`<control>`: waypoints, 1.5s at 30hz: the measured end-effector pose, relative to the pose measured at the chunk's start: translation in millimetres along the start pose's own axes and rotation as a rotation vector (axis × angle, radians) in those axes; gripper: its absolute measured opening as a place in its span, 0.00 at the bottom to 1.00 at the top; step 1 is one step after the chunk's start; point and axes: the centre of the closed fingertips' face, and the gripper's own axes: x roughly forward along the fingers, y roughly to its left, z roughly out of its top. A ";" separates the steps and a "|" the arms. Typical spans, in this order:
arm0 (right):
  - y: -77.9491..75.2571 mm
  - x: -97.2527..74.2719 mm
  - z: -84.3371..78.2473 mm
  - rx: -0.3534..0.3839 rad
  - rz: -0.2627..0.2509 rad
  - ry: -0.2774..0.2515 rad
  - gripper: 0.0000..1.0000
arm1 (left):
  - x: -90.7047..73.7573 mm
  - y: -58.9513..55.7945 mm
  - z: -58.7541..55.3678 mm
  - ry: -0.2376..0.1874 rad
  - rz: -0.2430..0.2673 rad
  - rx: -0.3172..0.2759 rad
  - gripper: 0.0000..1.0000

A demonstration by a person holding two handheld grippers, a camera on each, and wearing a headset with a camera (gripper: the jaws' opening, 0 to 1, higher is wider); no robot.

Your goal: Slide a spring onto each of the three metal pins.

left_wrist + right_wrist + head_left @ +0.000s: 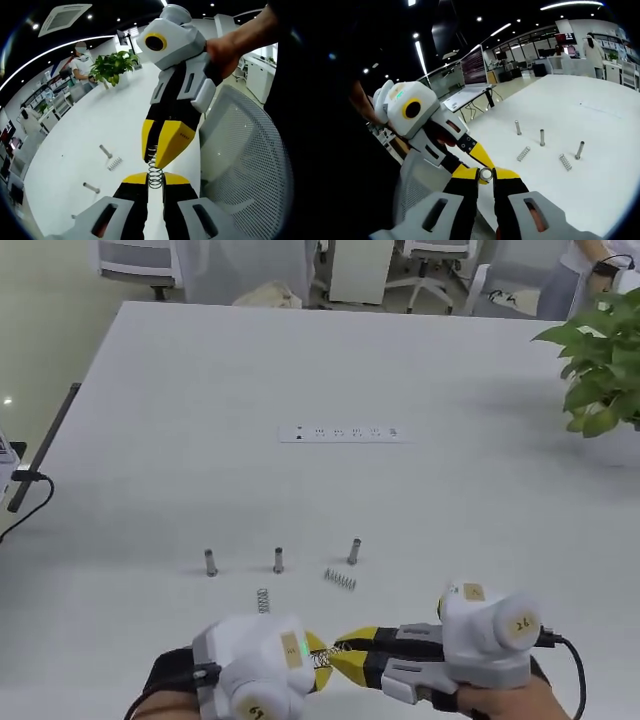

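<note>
You're on the first spring: your left gripper and right gripper each pinch one end, near the table edge. Next, free one end and line it over a bare pin.

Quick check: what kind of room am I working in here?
Probably an open-plan office: a large white table with a white power strip, grey office chairs behind it, and a leafy green potted plant.
</note>
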 end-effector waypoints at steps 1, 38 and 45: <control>-0.4 0.2 0.2 -0.008 -0.003 0.003 0.09 | 0.5 0.0 0.3 -0.003 0.001 -0.009 0.02; -5.5 -17.6 -10.0 -0.411 0.003 0.341 0.18 | 15.1 -2.6 17.2 -0.076 -0.046 -0.029 0.02; -5.6 -19.8 -14.1 -0.491 0.034 0.406 0.18 | 16.1 -8.0 16.1 -0.063 -0.062 0.004 0.02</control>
